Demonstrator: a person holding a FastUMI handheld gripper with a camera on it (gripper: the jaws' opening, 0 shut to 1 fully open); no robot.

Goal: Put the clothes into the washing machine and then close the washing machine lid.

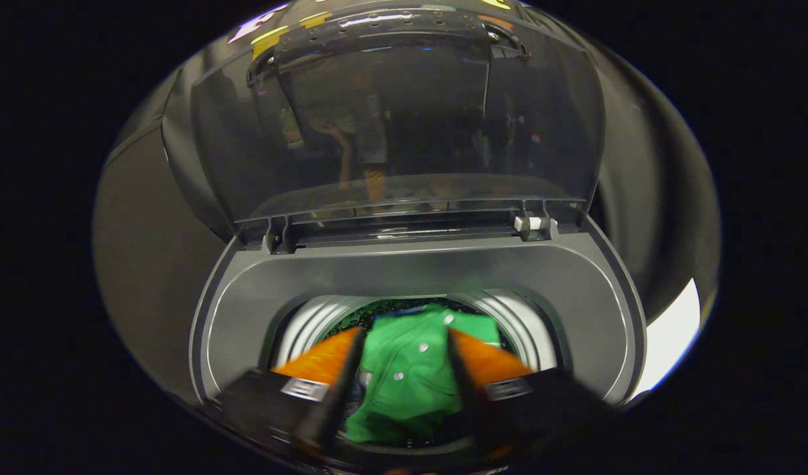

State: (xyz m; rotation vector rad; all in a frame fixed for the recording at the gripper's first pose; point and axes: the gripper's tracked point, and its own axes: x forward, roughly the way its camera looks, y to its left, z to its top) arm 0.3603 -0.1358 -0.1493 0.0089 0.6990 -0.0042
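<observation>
Claw [404,343] spread, gripping nothing, one green shirt [413,382] in drum [516,316], one lid [404,125] raised

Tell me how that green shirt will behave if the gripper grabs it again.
Likely floppy: the green shirt lies crumpled in the drum between the open gripper fingers. Probably light, and its buttons may snag.

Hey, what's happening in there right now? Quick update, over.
Gripper open, fingers apart over the drum. Green shirt lying inside, between the fingers, not pinched. Lid up, nothing blocking it.
</observation>
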